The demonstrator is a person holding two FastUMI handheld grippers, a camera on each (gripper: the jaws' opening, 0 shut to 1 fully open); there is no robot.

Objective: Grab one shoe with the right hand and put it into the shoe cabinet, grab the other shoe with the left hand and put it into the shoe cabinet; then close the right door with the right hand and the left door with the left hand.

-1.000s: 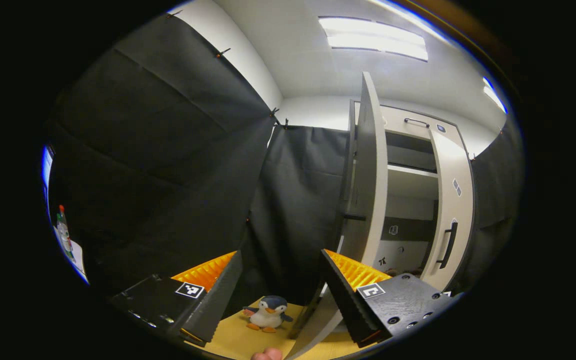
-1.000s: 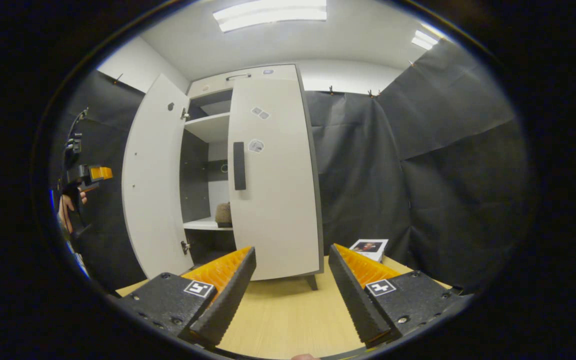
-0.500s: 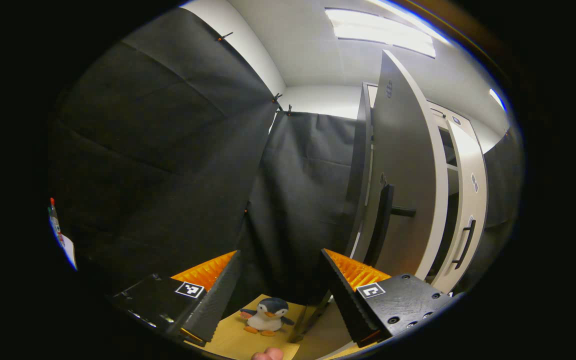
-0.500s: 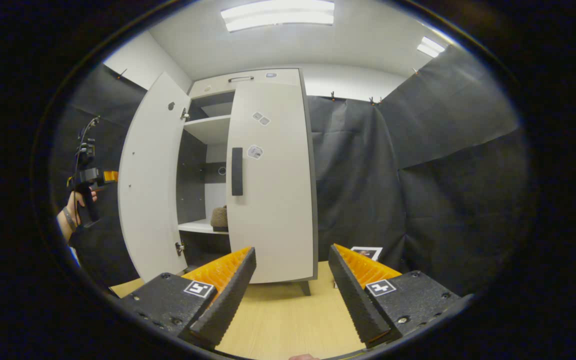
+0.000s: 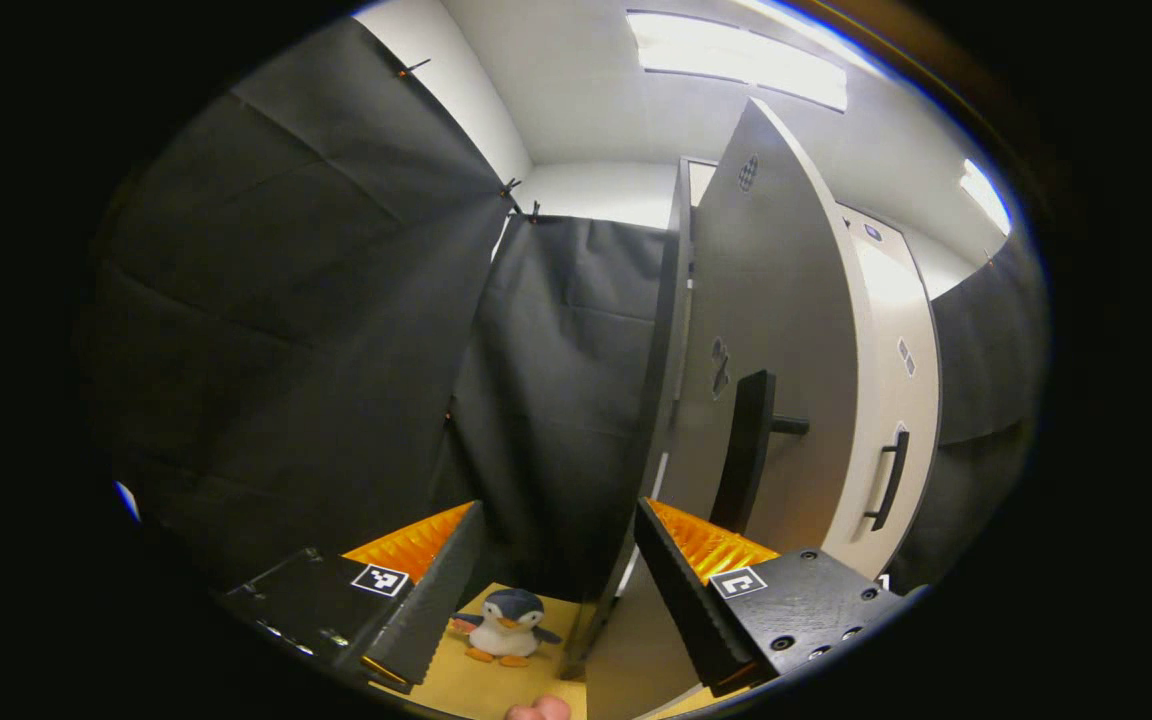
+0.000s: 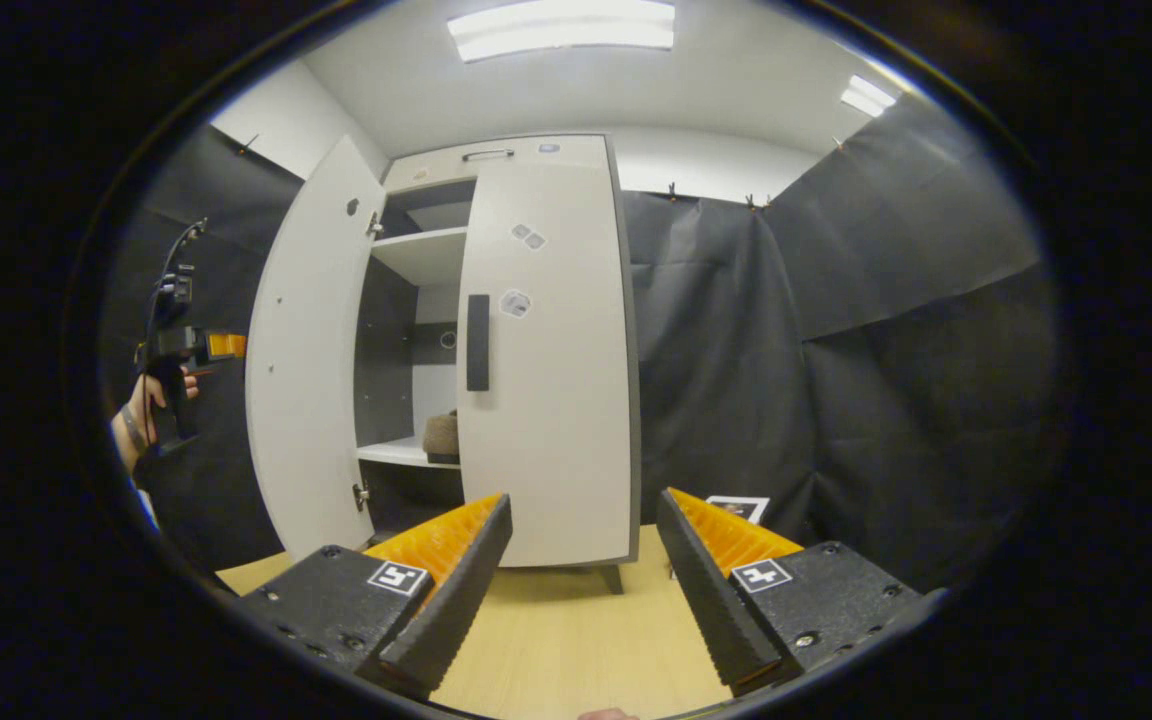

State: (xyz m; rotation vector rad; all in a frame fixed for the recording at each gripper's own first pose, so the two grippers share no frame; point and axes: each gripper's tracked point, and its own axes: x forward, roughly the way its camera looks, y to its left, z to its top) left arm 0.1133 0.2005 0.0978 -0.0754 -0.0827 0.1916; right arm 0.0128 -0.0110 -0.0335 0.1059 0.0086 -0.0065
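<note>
Shoe cabinet (image 6: 546, 350) pale, left door (image 6: 311, 350) ajar; both tongs (image 5: 546, 590) (image 6: 584, 590) spread, empty.

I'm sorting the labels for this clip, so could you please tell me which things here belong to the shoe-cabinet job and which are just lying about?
Part of the job:
- shoe cabinet
- right door, shut
- left door, open
- shoe on a shelf inside
- left gripper, open
- right gripper, open

Just lying about:
- toy penguin on the table
- booklet by the cloth wall
</note>
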